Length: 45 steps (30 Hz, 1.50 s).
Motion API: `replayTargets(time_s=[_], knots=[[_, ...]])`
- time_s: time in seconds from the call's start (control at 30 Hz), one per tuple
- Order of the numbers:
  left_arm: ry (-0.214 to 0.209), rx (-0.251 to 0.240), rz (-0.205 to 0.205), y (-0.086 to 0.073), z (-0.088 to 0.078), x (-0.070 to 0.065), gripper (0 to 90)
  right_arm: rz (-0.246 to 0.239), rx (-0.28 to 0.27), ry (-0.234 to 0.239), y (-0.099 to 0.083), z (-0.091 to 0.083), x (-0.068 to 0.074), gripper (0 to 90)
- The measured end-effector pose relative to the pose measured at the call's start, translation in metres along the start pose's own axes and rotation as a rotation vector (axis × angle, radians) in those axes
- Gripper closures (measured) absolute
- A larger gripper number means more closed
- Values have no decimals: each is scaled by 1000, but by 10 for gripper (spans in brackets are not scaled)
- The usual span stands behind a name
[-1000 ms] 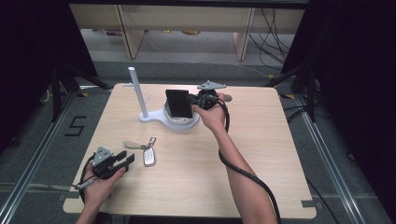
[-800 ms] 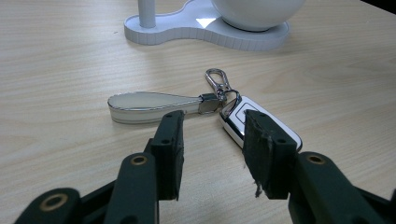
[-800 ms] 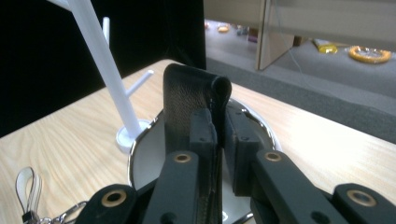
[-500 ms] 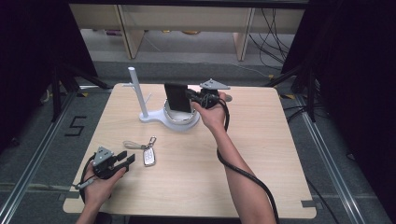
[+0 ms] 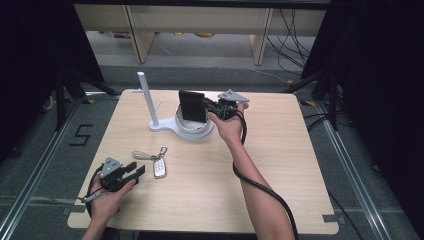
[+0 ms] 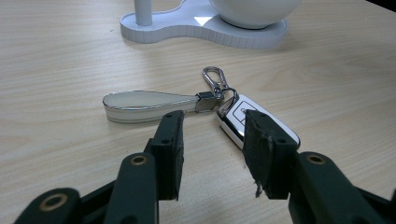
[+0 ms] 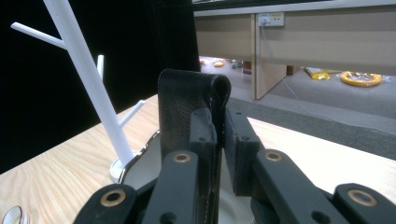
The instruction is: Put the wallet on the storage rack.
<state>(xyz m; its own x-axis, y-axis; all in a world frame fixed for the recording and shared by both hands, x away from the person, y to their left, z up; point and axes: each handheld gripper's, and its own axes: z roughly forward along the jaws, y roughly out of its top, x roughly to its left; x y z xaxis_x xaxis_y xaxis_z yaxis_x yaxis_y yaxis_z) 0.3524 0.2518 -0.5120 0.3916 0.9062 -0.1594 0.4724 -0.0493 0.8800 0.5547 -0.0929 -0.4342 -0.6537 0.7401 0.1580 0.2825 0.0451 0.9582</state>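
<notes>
My right gripper [image 5: 206, 108] is shut on a black leather wallet [image 5: 192, 105], which it holds upright over the white bowl [image 5: 194, 131] of a stand. In the right gripper view both jaws pinch the wallet's [image 7: 182, 98] folded edge, with the gripper [image 7: 217, 116] level. A white key fob [image 5: 160, 168] with a pale strap [image 5: 143, 155] lies on the table. My left gripper [image 5: 136, 171] rests open at the front left, just short of the fob. In the left gripper view the fob [image 6: 235, 119] and strap [image 6: 149, 105] lie beyond the open fingertips [image 6: 215, 116].
The white stand has a thin upright post [image 5: 148, 99] with short side pegs [image 7: 32, 30], left of the bowl. Its flat base [image 6: 205, 30] sits beyond the fob. The wooden table [image 5: 280, 150] ends at a dark floor; shelving stands behind.
The right gripper and wallet have shifted only slightly above the bowl. The left gripper and the key fob have stayed put.
</notes>
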Motion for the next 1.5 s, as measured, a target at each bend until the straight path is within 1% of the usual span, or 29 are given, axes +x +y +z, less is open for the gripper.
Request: replayTargets(time_s=[0.03, 0.07, 0.1, 0.17, 0.27, 0.3, 0.33, 0.37, 0.4, 0.43, 0.47, 0.53, 0.57, 0.6, 0.7, 0.73, 0.8, 0.9, 0.97, 1.0, 1.03, 1.07, 1.1, 1.13, 1.17, 1.3, 1.4, 1.43, 1.5], knots=[[0, 1, 2, 0, 0, 0, 576, -21, -6, -2, -1, 0, -1, 832], [0, 3, 4, 0, 0, 0, 575, -14, -3, -7, -2, 0, 0, 832], [1, 3, 3, 0, -1, 0, 575, -20, 5, -9, -5, 0, 0, 832], [-3, 1, 3, 0, 0, 1, 575, -48, 11, -14, -7, 1, -1, 832], [-3, 3, 4, 0, 0, 1, 575, -52, 12, -18, -10, 1, 0, 832], [-2, 2, 2, 0, 0, 0, 575, -74, 22, -27, -9, 0, 1, 830], [-2, 2, 2, 0, 0, 0, 575, -74, 22, -27, -9, 0, 1, 830], [-3, 2, 1, 0, 0, 0, 574, -103, 19, -37, -7, 1, 1, 821], [-4, 3, 1, 0, 0, 0, 574, -103, 19, -37, -7, 1, 1, 821], [-4, 3, 1, -1, 0, 0, 574, -97, 52, -34, -4, 1, 1, 796], [-4, 3, 1, -1, 0, 0, 574, -97, 52, -34, -4, 1, 1, 796], [-2, 5, 1, 0, 0, 0, 573, -120, 65, -41, -1, 2, 0, 763], [-1, 6, -1, 0, 0, 0, 572, -121, 77, -56, 2, 2, 0, 730], [-1, 7, -2, -1, 0, 1, 572, -121, 77, -56, 2, 2, 0, 730], [-1, 8, -2, -1, 0, 1, 572, -123, 90, -38, 4, 3, -1, 716], [-2, 8, -2, -1, 0, 1, 572, -109, 100, -44, 4, 3, 0, 708], [-1, 7, -3, -1, -1, 1, 571, -101, 107, -47, 3, 4, -1, 685], [-2, 6, -4, -1, 0, 1, 571, -116, 108, -64, 2, 5, -2, 650], [-2, 5, -4, -1, 0, 1, 571, -114, 112, -67, 2, 4, -1, 643], [-4, 6, -3, -1, -1, 1, 571, -94, 118, -55, 3, 4, -1, 638], [-5, 6, -3, -1, -1, 1, 570, -100, 106, -64, 4, 4, -1, 630], [-2, 5, -5, -1, 0, 1, 569, -99, 113, -56, 6, 3, -2, 605], [1, 8, -3, -1, -1, 1, 569, -98, 116, -67, 8, 2, -2, 593], [0, 8, -3, -1, 0, 1, 568, -88, 119, -60, 9, 2, -1, 578], [0, 7, -3, -1, 0, 1, 567, -97, 120, -62, 11, 1, -1, 563], [-3, 6, -1, 0, -1, 1, 565, -102, 125, -59, 16, -1, 0, 535], [0, 3, -1, 0, -1, 1, 562, -117, 131, -45, 17, -5, 2, 517], [2, 1, 0, 0, -1, 2, 560, -114, 149, -49, 17, -9, 3, 512], [1, -5, 2, 0, -1, 2, 553, -129, 165, -48, 16, -16, 4, 505]])
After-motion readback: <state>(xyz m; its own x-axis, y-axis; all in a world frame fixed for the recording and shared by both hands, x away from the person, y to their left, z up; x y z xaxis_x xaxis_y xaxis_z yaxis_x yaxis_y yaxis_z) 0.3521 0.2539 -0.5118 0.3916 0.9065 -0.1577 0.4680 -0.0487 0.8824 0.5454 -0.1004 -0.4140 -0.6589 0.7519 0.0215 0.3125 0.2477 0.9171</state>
